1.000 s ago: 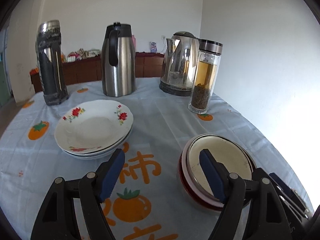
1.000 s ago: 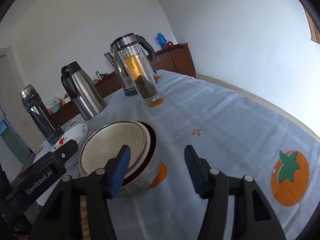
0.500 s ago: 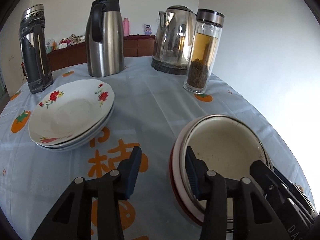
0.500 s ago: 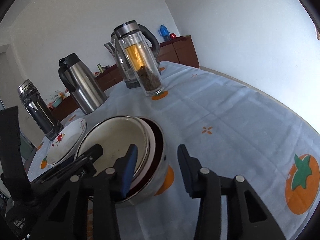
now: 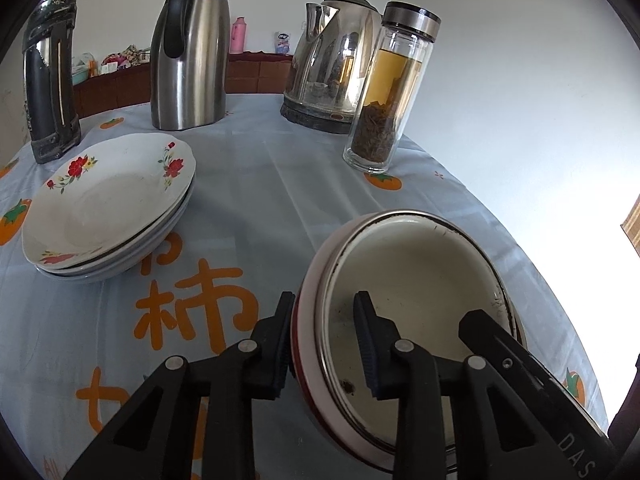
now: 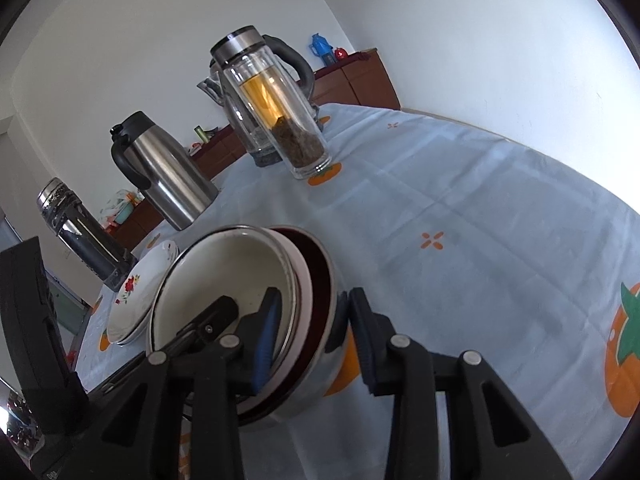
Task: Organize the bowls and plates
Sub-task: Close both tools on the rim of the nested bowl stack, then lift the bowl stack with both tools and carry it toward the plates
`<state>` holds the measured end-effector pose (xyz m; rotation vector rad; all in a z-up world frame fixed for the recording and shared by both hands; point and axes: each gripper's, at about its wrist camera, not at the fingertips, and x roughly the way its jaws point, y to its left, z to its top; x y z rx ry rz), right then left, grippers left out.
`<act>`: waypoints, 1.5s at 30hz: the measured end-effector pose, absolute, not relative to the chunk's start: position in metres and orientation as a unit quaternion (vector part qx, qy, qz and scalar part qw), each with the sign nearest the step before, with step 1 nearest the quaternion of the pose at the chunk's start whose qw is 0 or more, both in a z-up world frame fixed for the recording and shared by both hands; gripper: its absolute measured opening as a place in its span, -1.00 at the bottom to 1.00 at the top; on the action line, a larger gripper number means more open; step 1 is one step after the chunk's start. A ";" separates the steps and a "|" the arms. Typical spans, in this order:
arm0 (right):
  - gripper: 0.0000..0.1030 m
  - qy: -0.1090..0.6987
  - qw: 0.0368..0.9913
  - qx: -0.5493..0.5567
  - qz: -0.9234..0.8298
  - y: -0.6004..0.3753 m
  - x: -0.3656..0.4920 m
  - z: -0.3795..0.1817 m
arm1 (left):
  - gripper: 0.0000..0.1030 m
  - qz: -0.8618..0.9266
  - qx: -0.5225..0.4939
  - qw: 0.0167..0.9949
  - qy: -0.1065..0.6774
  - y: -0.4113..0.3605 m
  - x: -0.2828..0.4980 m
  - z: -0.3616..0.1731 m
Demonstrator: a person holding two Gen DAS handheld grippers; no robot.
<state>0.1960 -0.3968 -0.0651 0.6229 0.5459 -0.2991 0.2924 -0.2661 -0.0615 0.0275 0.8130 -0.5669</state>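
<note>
Left tool (image 5: pixel 324 340) pitched downward, jaws just closing, now clamping the near-left rim of the stack of nested enamel bowls (image 5: pixel 412 280): one pad outside the wall, one inside the cream top bowl. Right tool (image 6: pixel 316 332) likewise angled down, jaws just closing, gripping the opposite rim of the same stack, inner pad inside, outer pad against the steel wall. Stack sits on the pale blue persimmon-print table (image 5: pixel 256 184). Further left, the stack of white floral plates (image 5: pixel 108 204). Beyond: glass tea bottle (image 5: pixel 392 88), steel carafe (image 5: pixel 188 52).
</note>
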 end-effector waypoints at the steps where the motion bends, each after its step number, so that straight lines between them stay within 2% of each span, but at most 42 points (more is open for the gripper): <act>1: -0.34 0.265 0.905 0.299 -0.146 -0.396 0.196 -0.065 | -0.38 -0.270 0.019 0.881 0.389 -0.267 0.291 -0.060; 21: -0.40 0.261 0.908 0.296 -0.140 -0.382 0.176 -0.059 | -0.39 -0.261 0.044 0.889 0.373 -0.256 0.268 -0.048; 45: -0.41 0.271 0.910 0.291 -0.118 -0.316 0.161 -0.055 | -0.39 -0.227 0.025 0.897 0.378 -0.184 0.242 -0.045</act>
